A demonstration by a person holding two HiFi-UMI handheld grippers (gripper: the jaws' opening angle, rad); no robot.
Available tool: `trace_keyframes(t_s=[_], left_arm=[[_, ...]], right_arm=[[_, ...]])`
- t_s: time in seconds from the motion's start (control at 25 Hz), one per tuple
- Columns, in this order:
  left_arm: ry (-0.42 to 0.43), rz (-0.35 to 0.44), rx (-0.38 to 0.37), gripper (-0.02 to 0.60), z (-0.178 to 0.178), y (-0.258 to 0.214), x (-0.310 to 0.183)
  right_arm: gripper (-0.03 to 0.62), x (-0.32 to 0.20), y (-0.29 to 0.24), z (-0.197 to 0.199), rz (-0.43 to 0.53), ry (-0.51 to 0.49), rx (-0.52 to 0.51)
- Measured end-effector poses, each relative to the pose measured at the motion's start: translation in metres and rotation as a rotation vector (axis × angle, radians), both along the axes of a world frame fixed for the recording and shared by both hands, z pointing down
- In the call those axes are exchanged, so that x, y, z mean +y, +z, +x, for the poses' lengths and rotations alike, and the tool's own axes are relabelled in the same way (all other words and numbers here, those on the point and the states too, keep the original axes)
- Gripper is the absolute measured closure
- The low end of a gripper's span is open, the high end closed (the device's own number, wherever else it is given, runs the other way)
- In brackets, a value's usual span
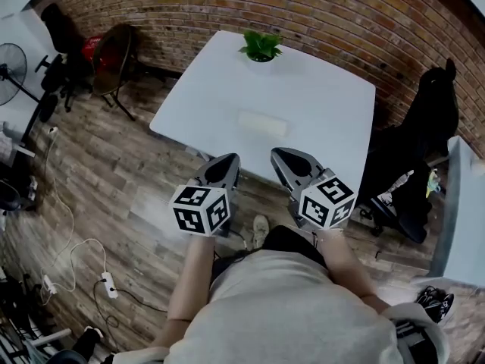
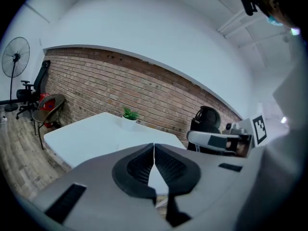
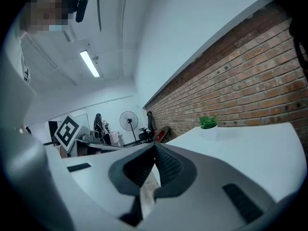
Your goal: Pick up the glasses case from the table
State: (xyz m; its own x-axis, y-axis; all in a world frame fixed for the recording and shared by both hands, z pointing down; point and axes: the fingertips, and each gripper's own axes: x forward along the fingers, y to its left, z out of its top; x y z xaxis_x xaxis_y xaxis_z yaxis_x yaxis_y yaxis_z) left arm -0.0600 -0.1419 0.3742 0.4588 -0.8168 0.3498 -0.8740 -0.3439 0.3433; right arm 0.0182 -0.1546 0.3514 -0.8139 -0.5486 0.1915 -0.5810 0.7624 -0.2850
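A pale glasses case lies near the middle of the white table, closer to its near edge. My left gripper and my right gripper hover side by side short of that near edge, both pointing toward the table. Each is shut with nothing between its jaws. In the left gripper view the shut left gripper stands before the table; the case is hidden behind the jaws. The right gripper is likewise shut, with the table at the right.
A small potted plant stands at the table's far edge by the brick wall. A dark chair stands right of the table, a round chair and a fan to the left. Cables and a power strip lie on the wooden floor.
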Motion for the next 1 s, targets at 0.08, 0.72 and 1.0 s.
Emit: trace_keyframes(t_s=[0.08,0.72,1.0], left_arm=[[-0.009,-0.004,0.0,0.574,0.004,0.001,-0.014],[-0.045,-0.104,-0.006,0.574,0.006,0.032,-0.058],[-0.049,-0.16,0.013,0.574,-0.015,0.055,-0.082]], right_arm=[[0.594,-0.015,0.002,0.004,-0.003,-0.01,0.003],[0.594,-0.067,0.026,0.015,-0.054,-0.084,0.037],[0.594,-0.092,0.05,0.001,-0.085,-0.073,0.096]])
